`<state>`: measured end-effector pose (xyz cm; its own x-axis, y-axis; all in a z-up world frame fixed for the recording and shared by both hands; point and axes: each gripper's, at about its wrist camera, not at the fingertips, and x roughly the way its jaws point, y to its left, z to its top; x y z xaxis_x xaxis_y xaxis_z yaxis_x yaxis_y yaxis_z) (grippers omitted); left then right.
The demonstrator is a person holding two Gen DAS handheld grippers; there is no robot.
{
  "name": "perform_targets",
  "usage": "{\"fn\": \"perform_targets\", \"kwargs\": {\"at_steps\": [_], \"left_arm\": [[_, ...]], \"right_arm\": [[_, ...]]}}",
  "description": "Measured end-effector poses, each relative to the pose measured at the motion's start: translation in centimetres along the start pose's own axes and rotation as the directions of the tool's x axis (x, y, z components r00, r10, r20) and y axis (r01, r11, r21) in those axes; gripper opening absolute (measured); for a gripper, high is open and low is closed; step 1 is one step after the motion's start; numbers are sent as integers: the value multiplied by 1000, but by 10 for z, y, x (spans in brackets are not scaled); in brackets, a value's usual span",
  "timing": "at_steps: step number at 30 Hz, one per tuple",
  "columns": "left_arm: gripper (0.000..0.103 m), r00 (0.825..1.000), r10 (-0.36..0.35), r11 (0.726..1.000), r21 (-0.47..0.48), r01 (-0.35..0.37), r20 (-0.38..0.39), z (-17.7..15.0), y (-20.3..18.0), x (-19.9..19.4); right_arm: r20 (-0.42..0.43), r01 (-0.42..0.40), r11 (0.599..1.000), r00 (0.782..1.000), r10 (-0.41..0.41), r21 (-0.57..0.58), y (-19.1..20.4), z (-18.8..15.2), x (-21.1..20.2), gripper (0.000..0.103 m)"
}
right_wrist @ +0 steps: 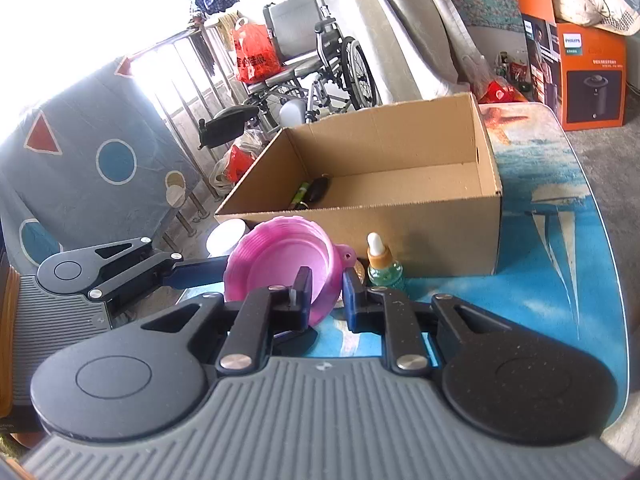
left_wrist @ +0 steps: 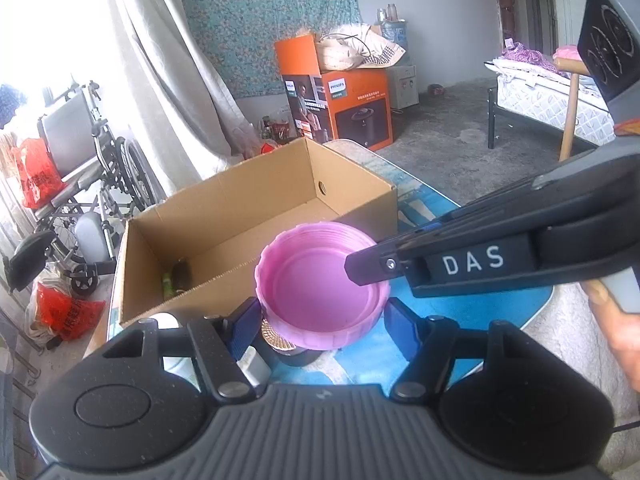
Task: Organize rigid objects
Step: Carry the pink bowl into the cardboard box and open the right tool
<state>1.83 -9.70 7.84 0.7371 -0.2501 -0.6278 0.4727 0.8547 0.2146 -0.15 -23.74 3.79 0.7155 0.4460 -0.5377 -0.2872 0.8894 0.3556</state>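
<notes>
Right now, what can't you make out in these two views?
- Things inside the cardboard box: a green item and a dark one, right wrist view, too small to identify; the near wall hides more in the left view.
- Base of the pink bowl: both views, hidden by the tongs, so contact with the table is unclear.
- Dropper bottle: absent from the left view, behind the bowl.
- Window area: overexposed in both.

Glossy tabletop (right_wrist: 560,280) printed with a blue sea and white sailboats, 1 open brown cardboard box (right_wrist: 400,232) standing on it, 1 small green dropper bottle (right_wrist: 382,266) just in front of the box
</notes>
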Motion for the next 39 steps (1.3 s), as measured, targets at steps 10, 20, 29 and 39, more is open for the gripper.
{"fn": "perform_targets", "kwargs": {"at_steps": [10, 20, 29, 39], "left_arm": [[70, 998, 66, 997, -47, -66, 4, 60, 60, 11], [70, 959, -78, 991, -126, 45, -272, 78, 136, 114], [70, 853, -148, 987, -122, 100, -500, 60, 151, 187], [69, 784, -192, 981, -145, 131, -590, 55, 156, 208]], "right_arm": [[-6, -89, 990, 996, 88, -106, 22, 99, 29, 16], [-333, -122, 992, 935, 121, 20, -14, 167, 159, 17], [-586, -107, 982, 791, 178, 155, -51, 143, 261, 17], [-701, -103, 971, 676, 228, 216, -61, 121, 314, 18]]}}
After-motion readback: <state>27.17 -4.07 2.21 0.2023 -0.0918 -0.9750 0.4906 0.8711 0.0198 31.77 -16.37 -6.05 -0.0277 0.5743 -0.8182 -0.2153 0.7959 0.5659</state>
